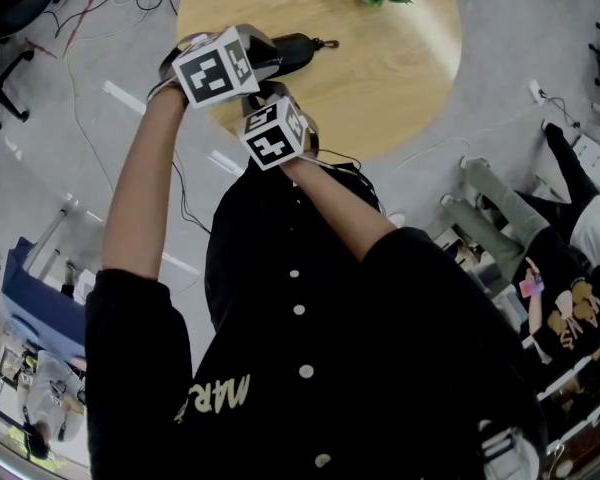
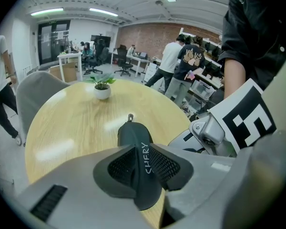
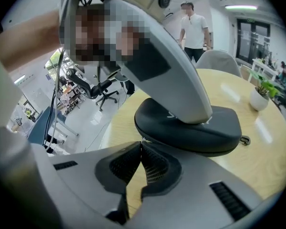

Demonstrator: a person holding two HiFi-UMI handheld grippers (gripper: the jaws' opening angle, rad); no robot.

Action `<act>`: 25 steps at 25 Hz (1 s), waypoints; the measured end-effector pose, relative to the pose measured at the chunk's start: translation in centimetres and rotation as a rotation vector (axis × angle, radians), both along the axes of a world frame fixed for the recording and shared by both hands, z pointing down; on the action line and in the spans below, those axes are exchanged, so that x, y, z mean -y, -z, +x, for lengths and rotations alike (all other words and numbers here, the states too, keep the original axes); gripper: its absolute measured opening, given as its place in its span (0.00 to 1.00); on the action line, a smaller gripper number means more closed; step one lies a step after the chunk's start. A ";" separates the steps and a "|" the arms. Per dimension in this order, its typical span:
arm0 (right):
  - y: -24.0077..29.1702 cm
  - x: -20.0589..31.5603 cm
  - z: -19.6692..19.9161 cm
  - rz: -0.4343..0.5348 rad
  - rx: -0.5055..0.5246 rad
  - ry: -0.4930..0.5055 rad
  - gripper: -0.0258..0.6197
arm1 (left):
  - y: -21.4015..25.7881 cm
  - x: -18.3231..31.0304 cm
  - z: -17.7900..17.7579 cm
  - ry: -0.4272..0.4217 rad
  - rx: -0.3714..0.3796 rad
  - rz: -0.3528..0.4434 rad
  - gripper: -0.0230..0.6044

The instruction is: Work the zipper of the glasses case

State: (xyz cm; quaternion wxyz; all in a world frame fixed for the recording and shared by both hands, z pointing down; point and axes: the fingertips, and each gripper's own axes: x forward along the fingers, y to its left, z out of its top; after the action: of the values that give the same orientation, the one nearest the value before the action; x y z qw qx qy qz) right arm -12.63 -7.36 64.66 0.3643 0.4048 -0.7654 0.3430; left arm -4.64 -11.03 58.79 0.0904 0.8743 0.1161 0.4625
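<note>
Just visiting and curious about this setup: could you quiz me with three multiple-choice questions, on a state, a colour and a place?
1. The left gripper is: A open and empty; B clamped on the glasses case; C shut on nothing.
2. The case is: A red; B black; C white.
3. The potted plant stands: A on the table; B on the case; C in the left gripper.
Answers: B, its pads squeeze the case's sides; B, its shell is dark all over; A, its pot rests on the wood.

Was an open-plan office, pretty clearly.
Desks (image 2: 69,57), swivel chairs (image 2: 125,67), a brick wall (image 2: 145,36) and ceiling strip lights (image 2: 47,12) were all around.
</note>
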 end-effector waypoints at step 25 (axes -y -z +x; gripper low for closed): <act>4.9 -1.8 4.2 0.192 -0.040 0.380 0.29 | 5.7 0.8 -5.4 0.570 -0.199 0.277 0.26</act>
State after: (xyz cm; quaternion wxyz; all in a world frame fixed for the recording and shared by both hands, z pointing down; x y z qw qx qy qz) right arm -8.39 -5.53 59.72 0.3976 0.2927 -0.8497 0.1853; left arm -10.06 -11.79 53.07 0.0847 0.9166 -0.1889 0.3421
